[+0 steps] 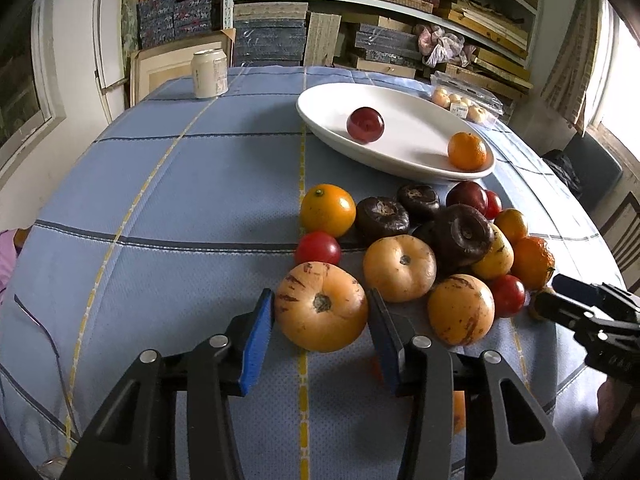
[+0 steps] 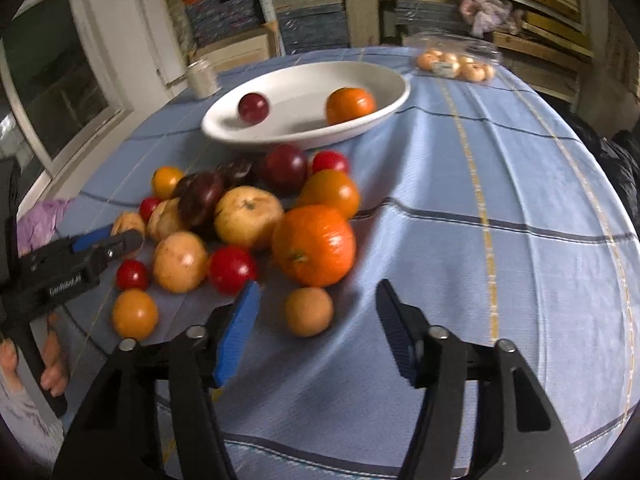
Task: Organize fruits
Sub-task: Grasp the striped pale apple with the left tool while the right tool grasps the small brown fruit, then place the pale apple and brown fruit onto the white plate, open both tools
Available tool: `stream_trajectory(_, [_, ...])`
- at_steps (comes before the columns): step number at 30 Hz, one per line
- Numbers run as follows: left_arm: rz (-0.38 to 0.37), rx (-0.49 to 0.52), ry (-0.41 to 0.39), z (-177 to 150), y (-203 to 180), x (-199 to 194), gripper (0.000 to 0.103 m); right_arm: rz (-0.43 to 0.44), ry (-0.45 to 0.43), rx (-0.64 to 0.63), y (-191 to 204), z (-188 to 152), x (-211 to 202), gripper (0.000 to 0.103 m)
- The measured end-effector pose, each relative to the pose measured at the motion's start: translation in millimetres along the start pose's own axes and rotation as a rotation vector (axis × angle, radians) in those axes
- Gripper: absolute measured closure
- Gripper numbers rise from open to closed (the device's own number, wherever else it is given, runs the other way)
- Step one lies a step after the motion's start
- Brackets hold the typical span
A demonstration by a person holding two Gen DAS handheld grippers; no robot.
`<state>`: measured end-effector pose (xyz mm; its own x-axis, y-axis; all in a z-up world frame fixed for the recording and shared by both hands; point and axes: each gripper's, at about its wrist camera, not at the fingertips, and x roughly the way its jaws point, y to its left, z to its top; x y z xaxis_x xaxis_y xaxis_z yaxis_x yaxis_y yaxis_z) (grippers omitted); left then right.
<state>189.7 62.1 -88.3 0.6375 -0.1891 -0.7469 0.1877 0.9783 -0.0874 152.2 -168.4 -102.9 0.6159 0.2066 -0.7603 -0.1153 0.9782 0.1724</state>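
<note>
A pile of fruit lies on the blue checked tablecloth: yellow-orange striped ones, dark brown ones, red tomatoes, oranges. My left gripper (image 1: 321, 294) is shut on the nearest striped yellow-orange fruit (image 1: 322, 308), one blue pad against each side. Over in the right wrist view, my right gripper (image 2: 319, 283) stands open around a small orange fruit (image 2: 309, 312), with a gap on both sides. A large orange (image 2: 314, 245) sits just beyond it. The white oval dish (image 1: 320, 98) behind the pile holds a dark red plum (image 1: 365, 125) and a mandarin (image 1: 467, 151).
A pale drink can (image 1: 210, 74) stands at the far left of the table. A clear plastic pack of small pale fruits (image 1: 468, 104) lies behind the dish. Stacked boxes fill the shelves beyond. A person's fingers (image 2: 52, 360) hold the left gripper's handle.
</note>
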Motion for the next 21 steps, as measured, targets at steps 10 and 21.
stream_trajectory(10, [-0.014, -0.013, 0.001, 0.2, 2.1, 1.0, 0.056, 0.016, 0.043, 0.005, -0.1, -1.5, 7.8, 0.067])
stream_trajectory(21, [-0.007, -0.03, -0.036, -0.4, 4.9, -6.9, 0.056, 0.028, 0.024, 0.012, -1.1, -6.5, 0.0, 0.075])
